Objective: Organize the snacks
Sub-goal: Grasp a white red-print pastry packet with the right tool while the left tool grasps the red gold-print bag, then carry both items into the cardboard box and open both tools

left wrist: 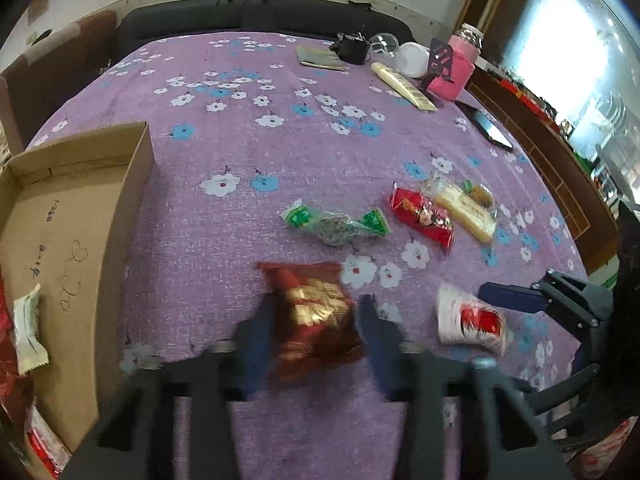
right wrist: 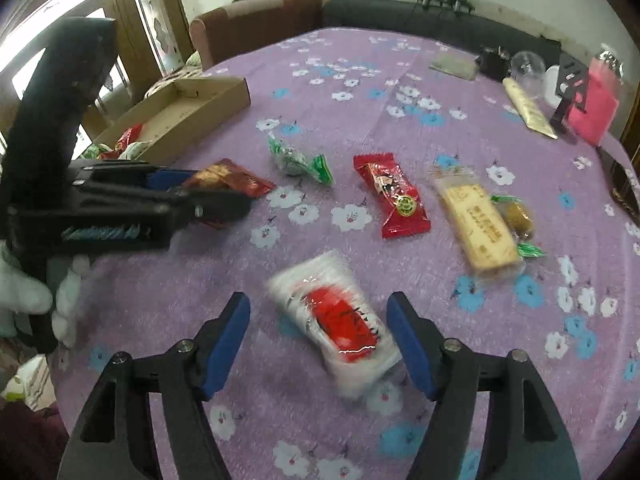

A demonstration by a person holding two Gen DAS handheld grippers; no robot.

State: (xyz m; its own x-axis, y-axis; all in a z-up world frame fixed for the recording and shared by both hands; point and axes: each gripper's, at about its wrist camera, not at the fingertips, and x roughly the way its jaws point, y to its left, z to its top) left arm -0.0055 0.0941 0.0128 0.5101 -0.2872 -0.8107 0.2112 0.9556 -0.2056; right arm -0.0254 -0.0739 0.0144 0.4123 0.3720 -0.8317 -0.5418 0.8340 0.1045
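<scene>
Purple floral tablecloth (right wrist: 320, 92), white-and-red snack packet (right wrist: 340, 328) between spread right gripper (right wrist: 318, 340) jaws

Ahead of the left gripper (left wrist: 314, 320) lies bare cloth (left wrist: 248, 148); the box (left wrist: 132, 184) walls its left, and three snacks (left wrist: 336, 226) crowd its front right.

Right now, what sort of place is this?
Probably a home living or dining room: a floral purple tablecloth strewn with snacks, a dark sofa along the wall, and wooden cabinets.
</scene>
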